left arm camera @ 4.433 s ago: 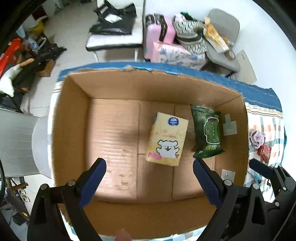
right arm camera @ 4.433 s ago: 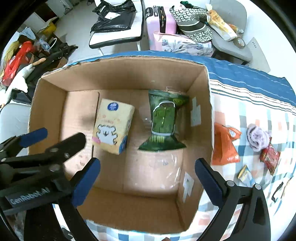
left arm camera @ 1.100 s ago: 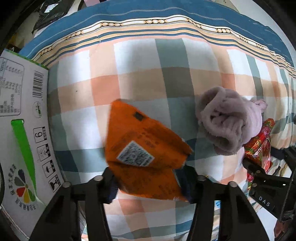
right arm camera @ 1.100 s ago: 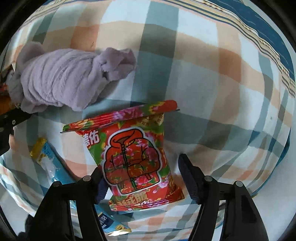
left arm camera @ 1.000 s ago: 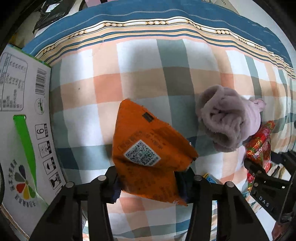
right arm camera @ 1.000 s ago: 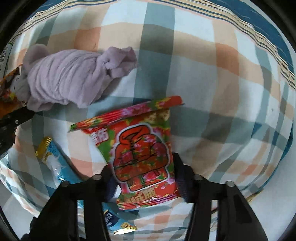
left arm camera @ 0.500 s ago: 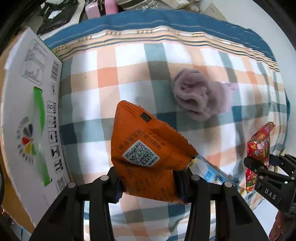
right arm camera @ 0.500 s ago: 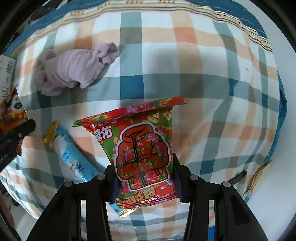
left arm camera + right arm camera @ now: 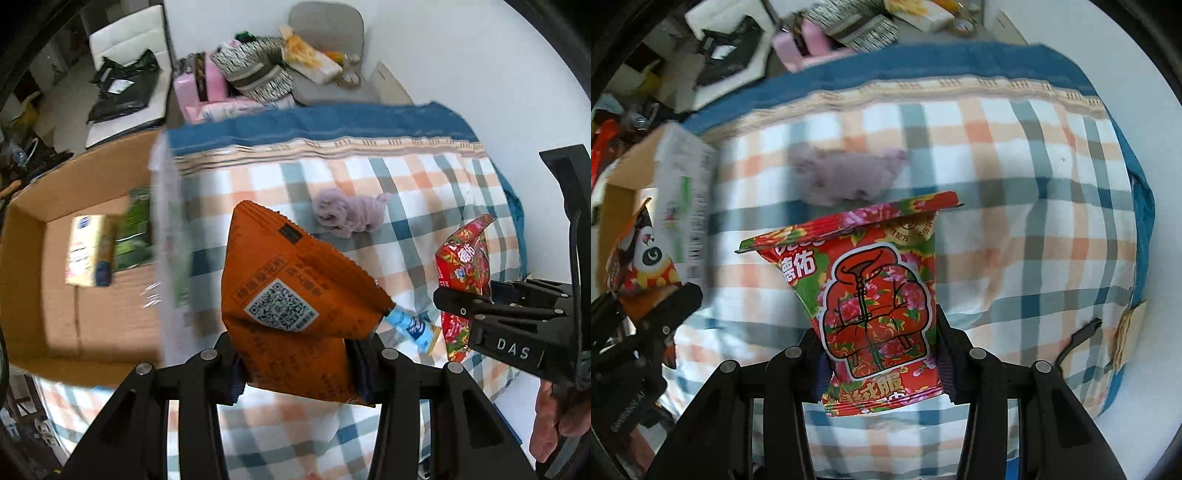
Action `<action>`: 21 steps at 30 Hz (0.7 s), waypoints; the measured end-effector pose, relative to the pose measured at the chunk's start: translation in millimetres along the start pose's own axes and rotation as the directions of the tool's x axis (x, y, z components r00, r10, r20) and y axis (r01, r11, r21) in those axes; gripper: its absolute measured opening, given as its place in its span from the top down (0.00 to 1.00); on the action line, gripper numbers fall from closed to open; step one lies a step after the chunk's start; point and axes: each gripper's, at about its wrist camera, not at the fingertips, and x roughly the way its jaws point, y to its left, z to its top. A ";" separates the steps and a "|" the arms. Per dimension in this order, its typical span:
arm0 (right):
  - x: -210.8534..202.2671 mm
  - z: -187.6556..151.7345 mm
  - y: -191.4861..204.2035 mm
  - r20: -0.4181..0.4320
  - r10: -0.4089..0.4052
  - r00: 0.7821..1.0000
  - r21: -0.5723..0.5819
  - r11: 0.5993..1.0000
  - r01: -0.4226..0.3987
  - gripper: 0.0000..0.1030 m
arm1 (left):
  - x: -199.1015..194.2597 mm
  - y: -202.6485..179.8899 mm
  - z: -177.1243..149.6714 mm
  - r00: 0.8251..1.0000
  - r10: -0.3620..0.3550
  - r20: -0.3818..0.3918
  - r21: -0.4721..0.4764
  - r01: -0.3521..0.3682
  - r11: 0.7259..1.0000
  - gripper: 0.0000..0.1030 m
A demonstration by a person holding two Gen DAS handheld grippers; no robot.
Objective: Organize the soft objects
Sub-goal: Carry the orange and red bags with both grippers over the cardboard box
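My left gripper (image 9: pixel 295 365) is shut on an orange packet (image 9: pixel 291 299) with a QR code, held above the checked cloth. My right gripper (image 9: pixel 881 363) is shut on a red flowered packet (image 9: pixel 871 295); the same red flowered packet (image 9: pixel 463 258) shows at the right of the left wrist view. A mauve rolled cloth (image 9: pixel 345 212) lies on the cloth, and a blue tube packet (image 9: pixel 413 326) peeks out beneath the orange packet. The cardboard box (image 9: pixel 40 295) at the left holds a yellow tissue pack (image 9: pixel 88 254) and a green packet (image 9: pixel 135 234).
The checked cloth (image 9: pixel 1015 221) covers the surface, with its blue edge at the far side and right. Behind it stand a white chair (image 9: pixel 125 74) with a black bag and a grey chair (image 9: pixel 325 40) piled with bags. A hand (image 9: pixel 554 417) holds the right tool.
Both grippers have risen from the cloth, each with its packet in its jaws. The box and the room behind have come into view, and the mauve cloth now looks smaller and farther off.
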 end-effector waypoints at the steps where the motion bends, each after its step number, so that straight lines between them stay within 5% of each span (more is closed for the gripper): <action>1: 5.9 -9.7 16.9 0.012 0.022 1.000 -0.009 1.000 -0.022 0.53 | -4.2 7.7 0.7 1.000 0.003 0.009 -0.012 -0.003 1.000 0.60; 6: 41.0 -8.6 99.1 0.039 0.104 0.994 -0.060 0.993 -0.102 0.53 | -35.6 63.5 -13.1 0.999 0.017 0.040 -0.083 -0.013 0.996 0.60; 13: 33.1 -20.9 206.7 0.035 0.181 0.983 -0.126 0.976 -0.176 0.53 | -81.2 154.5 -39.7 0.994 0.074 0.075 -0.175 -0.060 0.983 0.60; 21: 29.2 -10.3 303.6 0.047 0.181 0.982 -0.140 0.975 -0.173 0.53 | -102.9 237.6 -38.8 0.985 0.155 0.081 -0.219 -0.134 0.966 0.60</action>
